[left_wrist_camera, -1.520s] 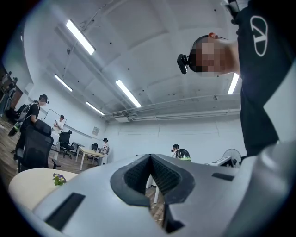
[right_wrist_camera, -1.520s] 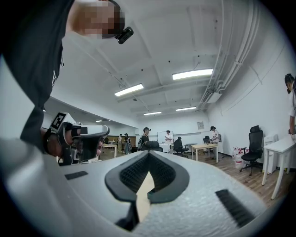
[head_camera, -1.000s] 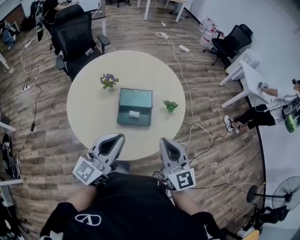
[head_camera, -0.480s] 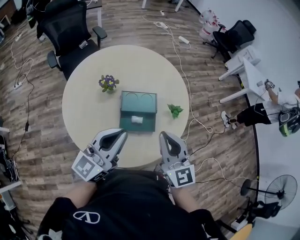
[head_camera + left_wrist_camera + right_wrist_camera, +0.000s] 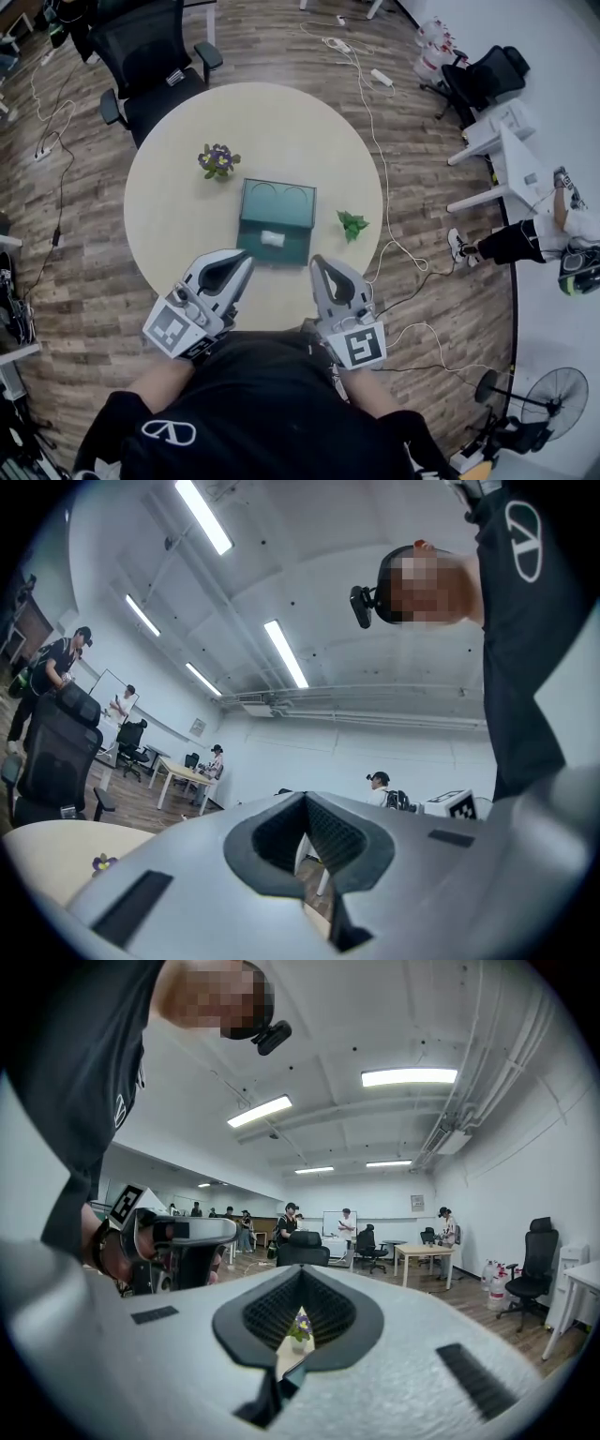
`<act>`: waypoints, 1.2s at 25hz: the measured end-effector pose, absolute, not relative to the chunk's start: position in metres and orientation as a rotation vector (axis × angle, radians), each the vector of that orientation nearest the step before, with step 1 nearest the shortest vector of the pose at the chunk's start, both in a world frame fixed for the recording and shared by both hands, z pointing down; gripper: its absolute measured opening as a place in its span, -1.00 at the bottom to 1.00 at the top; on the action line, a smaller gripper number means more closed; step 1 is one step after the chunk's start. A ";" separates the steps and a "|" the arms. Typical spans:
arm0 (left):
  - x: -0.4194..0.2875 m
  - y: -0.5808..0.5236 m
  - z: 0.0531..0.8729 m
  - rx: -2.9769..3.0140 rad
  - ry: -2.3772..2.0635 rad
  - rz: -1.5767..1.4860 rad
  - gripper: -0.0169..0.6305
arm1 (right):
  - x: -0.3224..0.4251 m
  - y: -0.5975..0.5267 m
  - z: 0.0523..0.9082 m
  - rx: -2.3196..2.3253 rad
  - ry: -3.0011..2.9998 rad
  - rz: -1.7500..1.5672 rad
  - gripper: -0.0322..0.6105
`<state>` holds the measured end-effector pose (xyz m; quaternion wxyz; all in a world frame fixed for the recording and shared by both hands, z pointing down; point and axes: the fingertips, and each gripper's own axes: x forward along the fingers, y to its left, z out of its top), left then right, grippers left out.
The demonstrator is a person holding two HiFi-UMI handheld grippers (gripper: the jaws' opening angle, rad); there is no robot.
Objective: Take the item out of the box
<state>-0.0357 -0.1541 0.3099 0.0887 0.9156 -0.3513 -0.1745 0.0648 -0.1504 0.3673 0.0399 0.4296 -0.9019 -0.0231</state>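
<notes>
A dark green box (image 5: 273, 217) lies open in the middle of the round cream table (image 5: 169, 225). Its lid is folded back on the far side, and a small white item (image 5: 272, 238) rests in the near half. Both grippers hover at the table's near edge, short of the box. My left gripper (image 5: 244, 260) sits to the box's near left with its jaws together and nothing in them. My right gripper (image 5: 318, 263) is at the near right, also shut and empty. In the right gripper view the right gripper (image 5: 300, 1312) looks level across the table. The left gripper (image 5: 307, 832) points slightly upward.
A purple potted flower (image 5: 217, 161) stands left of the box and a small green plant (image 5: 352, 225) to its right. A black office chair (image 5: 155, 58) is behind the table. Cables (image 5: 375, 141) run over the wood floor. A seated person (image 5: 525, 234) is at the far right.
Both grippers have moved forward together, from in front of the table to over its near edge, closer to the box. Their jaws have stayed together.
</notes>
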 end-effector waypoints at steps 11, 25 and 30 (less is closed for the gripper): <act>-0.025 -0.156 0.335 2.697 -1.087 -0.385 -0.93 | 0.073 -0.171 0.375 1.250 -2.800 -0.018 -0.88; -0.023 -0.161 0.332 2.664 -1.120 -0.444 -0.93 | 0.061 -0.180 0.375 1.171 -2.791 -0.181 0.82; -0.026 -0.156 0.350 2.651 -1.127 -0.367 -0.93 | 0.056 -0.182 0.383 1.090 -2.729 -0.255 0.82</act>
